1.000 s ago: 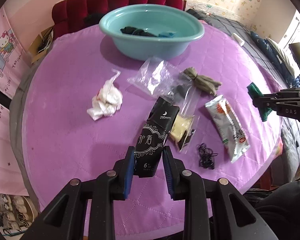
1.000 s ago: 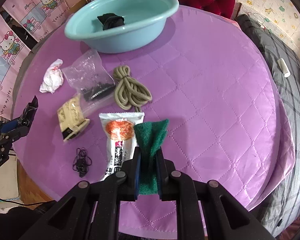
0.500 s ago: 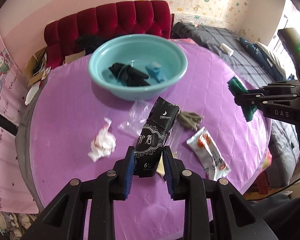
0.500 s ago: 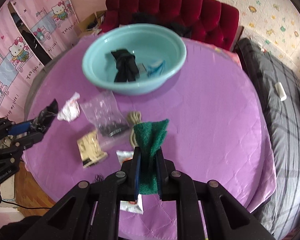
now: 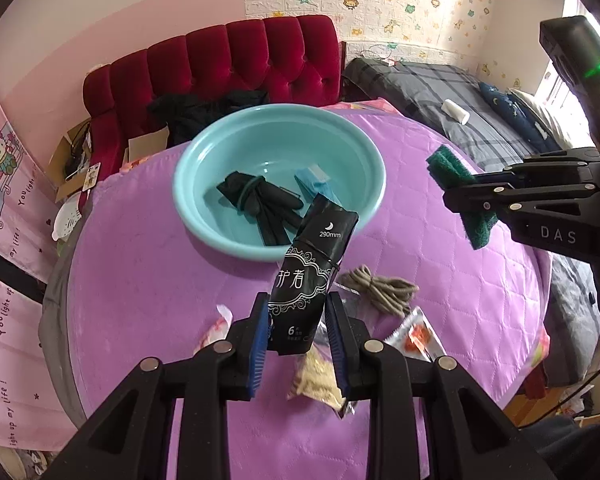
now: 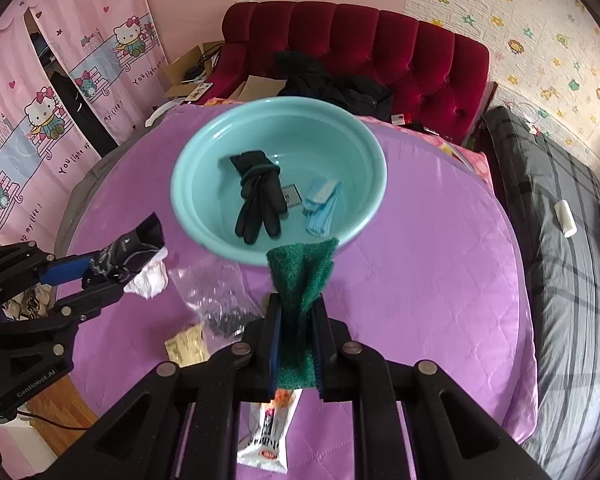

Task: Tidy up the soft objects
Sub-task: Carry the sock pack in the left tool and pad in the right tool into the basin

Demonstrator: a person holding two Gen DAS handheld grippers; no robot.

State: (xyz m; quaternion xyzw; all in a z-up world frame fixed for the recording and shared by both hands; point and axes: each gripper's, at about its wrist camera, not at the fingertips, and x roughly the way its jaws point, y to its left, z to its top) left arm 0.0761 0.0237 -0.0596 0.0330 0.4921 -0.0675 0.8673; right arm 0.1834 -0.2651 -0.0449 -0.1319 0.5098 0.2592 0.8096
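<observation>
My left gripper (image 5: 298, 310) is shut on a black pad packet (image 5: 314, 272) with white print, held in the air above the purple table. My right gripper (image 6: 297, 312) is shut on a folded green scouring cloth (image 6: 302, 270), also lifted; it shows at the right of the left wrist view as the green cloth (image 5: 454, 178). Ahead of both stands a teal basin (image 5: 204, 216), also the basin (image 6: 188, 208), holding black gloves (image 6: 260, 198) and a light blue cloth (image 6: 320, 206). In the right wrist view the left gripper (image 6: 112, 264) and its packet hang at the left.
On the purple quilted table (image 5: 140, 280) lie a coiled olive cord (image 5: 380, 286), a white-and-orange sachet (image 5: 416, 334), a beige packet (image 5: 314, 378), a clear bag (image 6: 216, 292) and crumpled white tissue (image 6: 150, 280). A red sofa (image 6: 380, 40) stands behind, a grey bed (image 6: 560, 208) to the right.
Both grippers have risen and tilted up with their loads, so the table items have slid down the frames and the basin now sits mid-frame, closer ahead.
</observation>
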